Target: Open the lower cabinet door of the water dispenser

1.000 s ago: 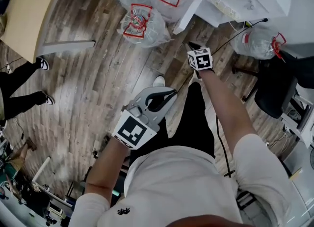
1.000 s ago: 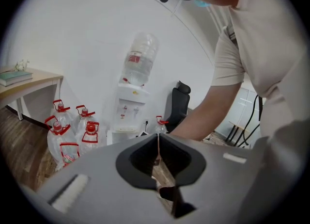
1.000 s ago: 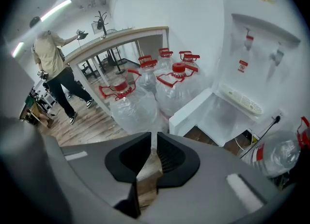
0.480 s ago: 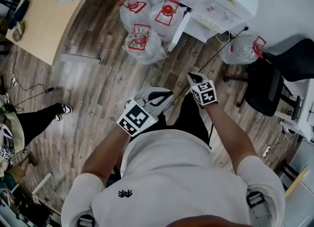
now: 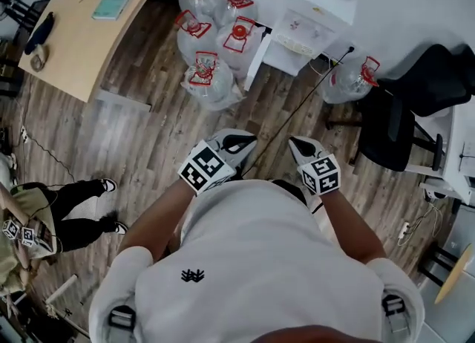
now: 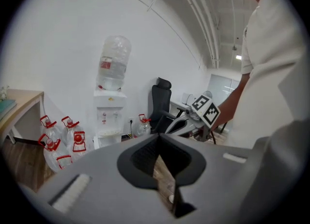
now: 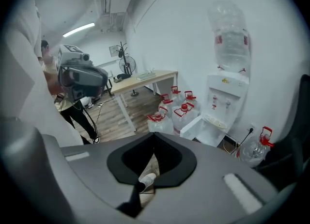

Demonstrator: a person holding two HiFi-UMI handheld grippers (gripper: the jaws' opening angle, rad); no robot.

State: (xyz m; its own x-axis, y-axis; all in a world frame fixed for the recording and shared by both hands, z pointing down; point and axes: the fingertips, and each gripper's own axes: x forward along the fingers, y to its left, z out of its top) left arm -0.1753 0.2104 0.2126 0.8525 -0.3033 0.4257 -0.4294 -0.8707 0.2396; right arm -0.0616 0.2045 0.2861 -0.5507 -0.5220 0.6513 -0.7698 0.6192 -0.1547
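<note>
The white water dispenser [image 5: 315,15] stands against the far wall with a clear bottle on top. It also shows in the left gripper view [image 6: 109,116] and the right gripper view [image 7: 225,97]. Its lower cabinet door [image 5: 260,50] [image 7: 197,127] stands swung open to the left. Both grippers hang in the air close to my chest, well back from the dispenser and touching nothing. My left gripper [image 5: 239,141] [image 6: 159,138] is shut and empty. My right gripper [image 5: 300,143] [image 7: 154,136] is shut too, with nothing between its jaws.
Several clear water jugs with red handles [image 5: 215,41] crowd the floor left of the dispenser, and one more [image 5: 346,82] lies to its right. A black cable [image 5: 297,111] crosses the wooden floor. A black office chair [image 5: 415,104] is at the right, a wooden desk [image 5: 82,30] at the left. A person [image 5: 67,200] sits at far left.
Both grippers have pulled back from the dispenser toward my chest and risen, the right one much farther. The head view now takes in more of the room.
</note>
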